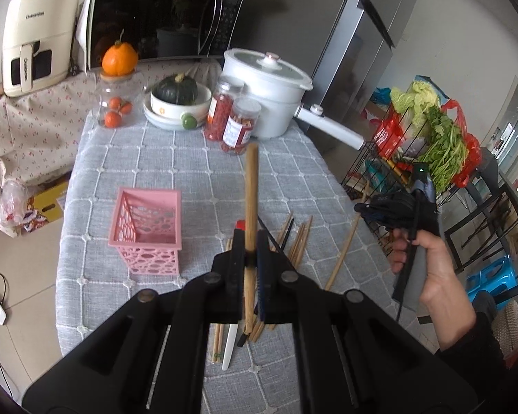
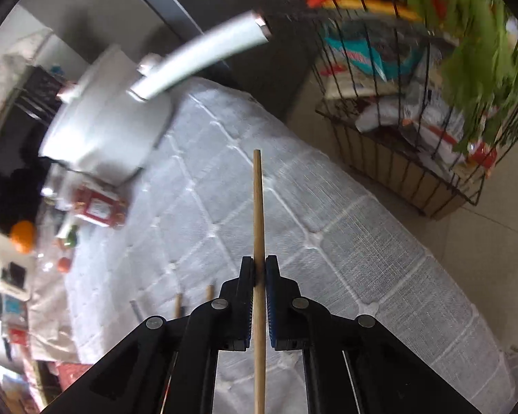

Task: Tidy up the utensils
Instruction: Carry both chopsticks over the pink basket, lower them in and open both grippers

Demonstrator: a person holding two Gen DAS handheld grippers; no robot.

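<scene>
My left gripper (image 1: 251, 241) is shut on a wooden chopstick (image 1: 251, 186) that sticks up and forward above the table. A pink perforated holder (image 1: 146, 229) stands upright just to its left. Several loose wooden and dark chopsticks (image 1: 298, 241) and a white utensil (image 1: 230, 345) lie on the grey quilted tablecloth (image 1: 176, 172) below and right of the jaws. In the right wrist view, my right gripper (image 2: 259, 269) is shut on another thin wooden chopstick (image 2: 258, 207), held over the cloth. A hand (image 1: 428, 265) holds the right gripper's handle at the table's right edge.
A white pot (image 1: 266, 93) with a long handle, two red-filled jars (image 1: 229, 117), a bowl with a green squash (image 1: 178, 100) and a jar of oranges (image 1: 117, 103) crowd the table's far end. A wire rack with greens (image 1: 431, 138) stands right of the table.
</scene>
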